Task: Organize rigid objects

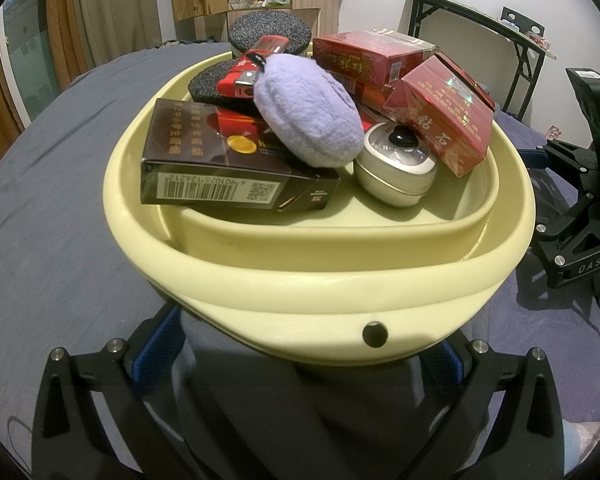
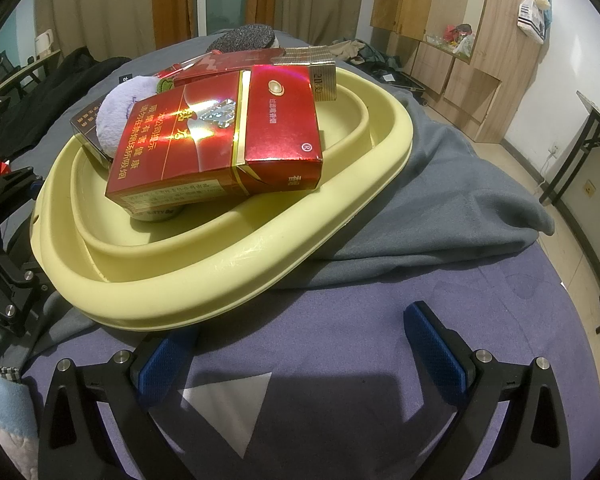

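The pale yellow basin (image 1: pixel 320 292) sits on a bed covered with a blue-grey sheet (image 1: pixel 52 208), partly on a grey garment (image 2: pixel 440 200) that spreads out to the right in the right wrist view. It has a raised inner rim, and the rigid objects lie piled inside that inner well.

Largest of the pile is a dark brown cigarette box (image 1: pixel 228 160) at the near left, barcode side facing the left wrist camera. On the right, a red cigarette box (image 1: pixel 440 116) leans tilted against the others — in the right wrist view its lid is flipped open. Behind it, at the far right, lies another red box (image 1: pixel 372 58). A fluffy lilac pouch (image 1: pixel 308 112) rests on top of the brown box, in the middle of the pile. Just right of it a small round cream tin (image 1: pixel 396 168) with a black knob stands on the basin floor, tucked under the tilted red box. A red lighter (image 1: pixel 252 68) lies at the far side, next to a dark speckled pad (image 1: pixel 212 84); a round speckled cushion (image 1: pixel 270 32) sits beyond the basin.

The left gripper (image 1: pixel 300 356) has its fingers wide apart, either side of the basin's near wall; whether they touch it I cannot tell. The right gripper (image 2: pixel 304 356) also has its fingers apart, holding nothing, over the purple bedding just near the basin's rim.
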